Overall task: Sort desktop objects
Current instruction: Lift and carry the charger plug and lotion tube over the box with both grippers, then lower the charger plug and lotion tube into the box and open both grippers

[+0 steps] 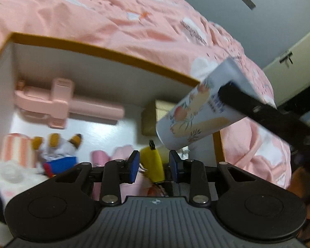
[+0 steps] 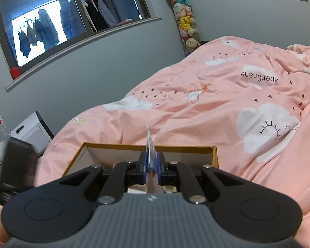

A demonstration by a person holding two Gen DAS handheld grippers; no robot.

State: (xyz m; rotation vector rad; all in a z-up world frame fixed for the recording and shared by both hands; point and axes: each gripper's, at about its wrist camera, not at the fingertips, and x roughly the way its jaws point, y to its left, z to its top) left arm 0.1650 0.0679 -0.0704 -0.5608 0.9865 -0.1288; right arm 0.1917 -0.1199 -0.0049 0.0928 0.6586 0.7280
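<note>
So the box [image 1: 105, 47], white inside with an orange-brown rim, sits on a bed with a pink duvet [image 1: 117, 14] that has clouds and little birds printed on it. The right gripper [image 2: 152, 168] has its blue fingers [image 2: 143, 167] clenched on the flat crimped end of a tube [image 1: 198, 113], white with a peach print. From the left wrist view you can see that tube hanging tilted over the right end of the box, cap end lowest and pointing into it, not touching the box floor as far as I can tell. The right wrist view only gets the thin edge of the tube sticking up between the fingers.

The left gripper [image 1: 154, 168] hangs over the near side of the box with its fingers [image 1: 134, 165] partly apart and nothing squeezed between them. A yellow thing [image 1: 152, 163] shows through the gap, but it's lying down in the box, below the fingers.

Already in the box: a pink phone holder [image 1: 57, 103] lying near the far wall, a striped cup [image 1: 17, 148] at the left, a small plush [image 1: 60, 150] with orange ears and blue bottom beside it, a pink tube [image 1: 100, 161] near the middle, and a brown carton [image 1: 153, 117] in the far right corner, just behind the peach tube. This view is pretty blurry, so the small stuff is hard to make out.

The other view also shows a grey wall, a window [image 2: 51, 16] and a column of plush toys [image 2: 185, 18] in the corner.
</note>
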